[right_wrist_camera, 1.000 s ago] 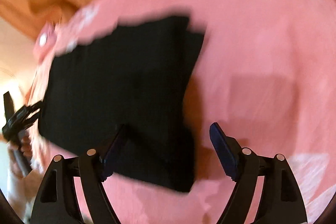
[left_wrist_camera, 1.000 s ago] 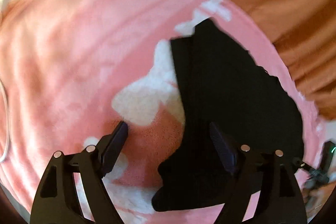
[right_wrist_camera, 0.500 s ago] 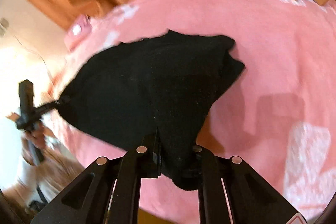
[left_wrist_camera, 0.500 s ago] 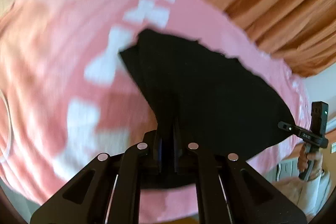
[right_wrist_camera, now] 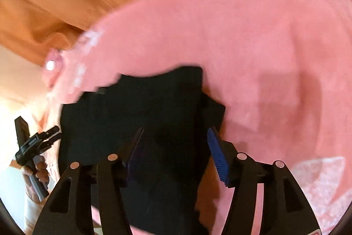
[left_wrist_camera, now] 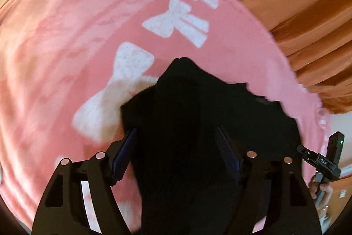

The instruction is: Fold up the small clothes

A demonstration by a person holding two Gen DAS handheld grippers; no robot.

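Orange curtains hang in folds behind a fleecy pink blanket printed with white bows; its wide plush surface lies bare left of the left claw and right of the right claw. On its near part sits the black garment, soft and rumpled, its far edge jagged. Both claws stand with jaws apart, fabric between their ribbed blue pads, not clamped.
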